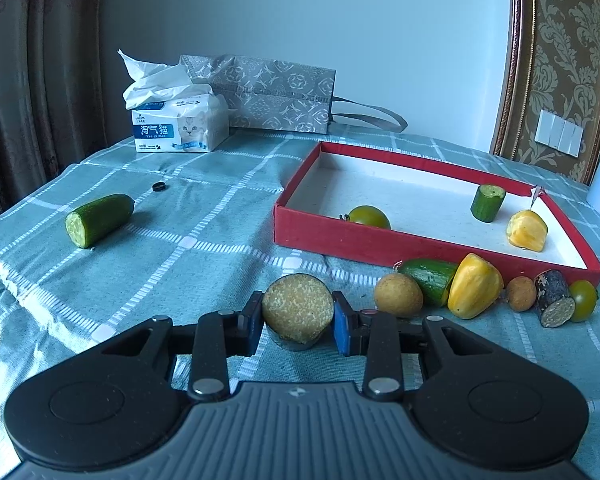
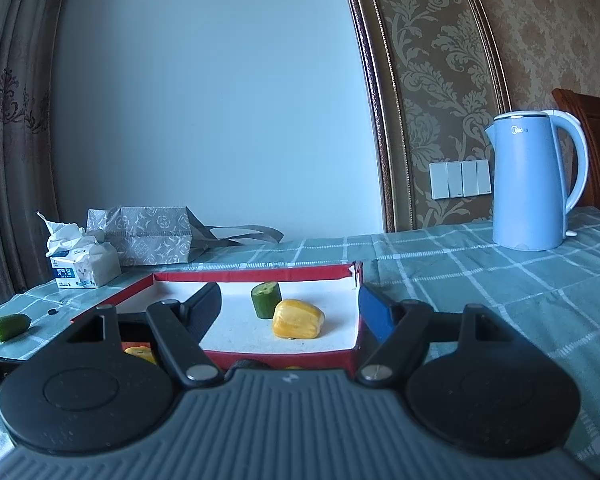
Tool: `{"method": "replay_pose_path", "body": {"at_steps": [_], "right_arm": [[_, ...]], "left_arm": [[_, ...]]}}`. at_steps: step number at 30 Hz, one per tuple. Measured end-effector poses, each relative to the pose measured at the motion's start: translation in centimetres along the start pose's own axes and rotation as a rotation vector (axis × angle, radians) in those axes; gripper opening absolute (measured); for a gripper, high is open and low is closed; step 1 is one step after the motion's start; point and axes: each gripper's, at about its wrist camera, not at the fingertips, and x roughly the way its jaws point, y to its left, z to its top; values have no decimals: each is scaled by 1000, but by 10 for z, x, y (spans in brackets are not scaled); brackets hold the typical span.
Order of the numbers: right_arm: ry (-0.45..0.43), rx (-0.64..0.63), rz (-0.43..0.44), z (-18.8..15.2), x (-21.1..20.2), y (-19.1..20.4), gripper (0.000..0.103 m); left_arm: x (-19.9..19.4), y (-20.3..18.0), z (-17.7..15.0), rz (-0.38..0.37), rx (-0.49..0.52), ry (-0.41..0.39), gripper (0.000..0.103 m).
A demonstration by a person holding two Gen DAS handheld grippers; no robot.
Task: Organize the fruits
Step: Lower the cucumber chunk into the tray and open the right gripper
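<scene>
Left gripper pinching a dark-skinned round slice, pale grainy cut face toward the camera, both blue pads pressed against its sides, held just above the checked cloth of the table. Right gripper spread wide and holding nothing, poised over the near wall of the red box. Inside the box, on the white floor: an upright cucumber stub, a yellow jackfruit-like piece just beside it, and a green tomato near the front wall, well apart from the other two. Outside the box, in a row along its front wall: a tan round fruit, a cucumber chunk touching a second yellow piece, a smaller tan fruit, a dark cut stub with its speckled face forward, and a second green tomato partly hidden behind that stub. Off to the left, alone on the cloth, a larger cucumber half, a small black cap beyond it. At the far table edge, a tissue pack next to a patterned grey bag lying on its side. To the right, a blue kettle standing upright, well apart from the box.
</scene>
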Motion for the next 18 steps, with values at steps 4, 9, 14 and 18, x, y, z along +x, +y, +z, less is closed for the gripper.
{"method": "replay_pose_path", "body": {"at_steps": [4,9,14,18], "right_arm": [[-5,0,-5,1,1,-1,74],[-3,8,-11,2,2,-3,74],[0,21,-9,2,3,-4,74],[5,38,-11,3,4,-7,74]], "left_arm": [[-1,-4,0,16,25,-4,34],[-7,-11,12,17,50,-25,35],[-14,-23,46,3,73,-105,35],[-2,-35,76,-28,76,-132,34]]}}
